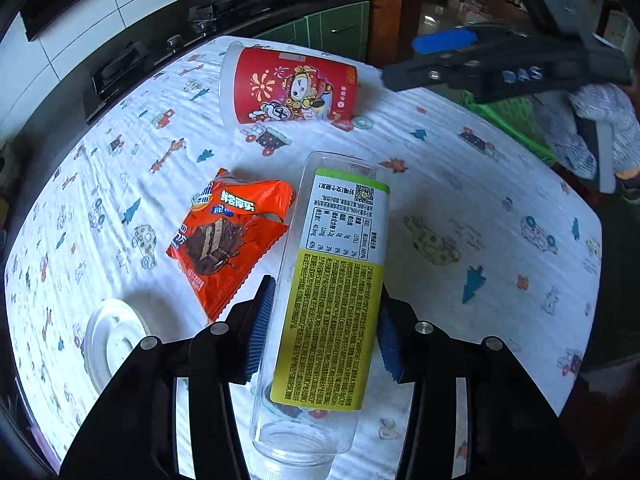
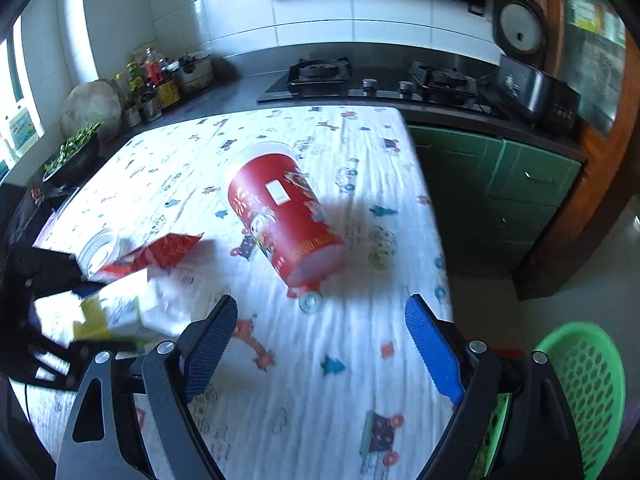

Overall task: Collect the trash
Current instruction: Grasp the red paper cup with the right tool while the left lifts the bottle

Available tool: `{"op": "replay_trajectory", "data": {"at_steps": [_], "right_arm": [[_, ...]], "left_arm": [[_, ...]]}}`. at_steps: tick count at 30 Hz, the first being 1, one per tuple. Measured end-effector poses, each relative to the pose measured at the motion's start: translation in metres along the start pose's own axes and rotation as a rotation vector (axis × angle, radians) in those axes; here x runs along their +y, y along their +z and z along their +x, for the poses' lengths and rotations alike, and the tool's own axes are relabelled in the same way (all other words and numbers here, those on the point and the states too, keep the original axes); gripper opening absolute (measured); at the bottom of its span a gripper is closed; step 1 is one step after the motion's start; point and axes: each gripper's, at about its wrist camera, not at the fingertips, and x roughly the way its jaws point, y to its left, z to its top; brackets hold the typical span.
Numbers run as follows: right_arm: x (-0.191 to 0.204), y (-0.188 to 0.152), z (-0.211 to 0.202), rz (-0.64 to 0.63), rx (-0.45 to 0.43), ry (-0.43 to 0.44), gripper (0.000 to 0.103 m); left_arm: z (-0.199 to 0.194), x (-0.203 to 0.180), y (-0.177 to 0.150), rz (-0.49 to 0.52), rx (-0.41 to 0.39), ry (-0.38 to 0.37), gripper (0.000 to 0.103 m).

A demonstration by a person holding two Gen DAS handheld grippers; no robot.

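Note:
A clear plastic bottle (image 1: 336,288) with a yellow-green label lies on the table, and my left gripper (image 1: 326,300) is shut on it, one blue pad against each side. The bottle (image 2: 120,312) shows blurred at the left of the right wrist view. To the bottle's left lie an orange snack wrapper (image 1: 228,236) and a white lid (image 1: 112,340). A red paper cup (image 1: 288,88) lies on its side farther back. My right gripper (image 2: 322,300) stands open and holds nothing, just short of the cup (image 2: 284,220).
The table (image 1: 480,240) has a white cloth printed with cartoons. A green perforated basket (image 2: 584,392) stands beyond the table's right edge. A gas stove (image 2: 372,80) and a rice cooker (image 2: 528,92) line the counter behind.

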Motion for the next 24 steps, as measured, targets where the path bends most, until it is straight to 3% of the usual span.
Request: {"op": "replay_trajectory", "data": {"at_steps": [6, 14, 24], "right_arm": [[0.021, 0.029, 0.039, -0.121, 0.023, 0.013, 0.087], [0.032, 0.051, 0.094, -0.186, 0.086, 0.019, 0.088], [0.021, 0.060, 0.129, -0.142, 0.129, 0.007, 0.085]], "left_arm": [[-0.013, -0.006, -0.023, -0.026, 0.015, -0.031, 0.046], [-0.009, 0.000, -0.035, -0.055, 0.037, -0.054, 0.046], [-0.009, 0.000, -0.038, -0.081, 0.026, -0.059, 0.046]]}}
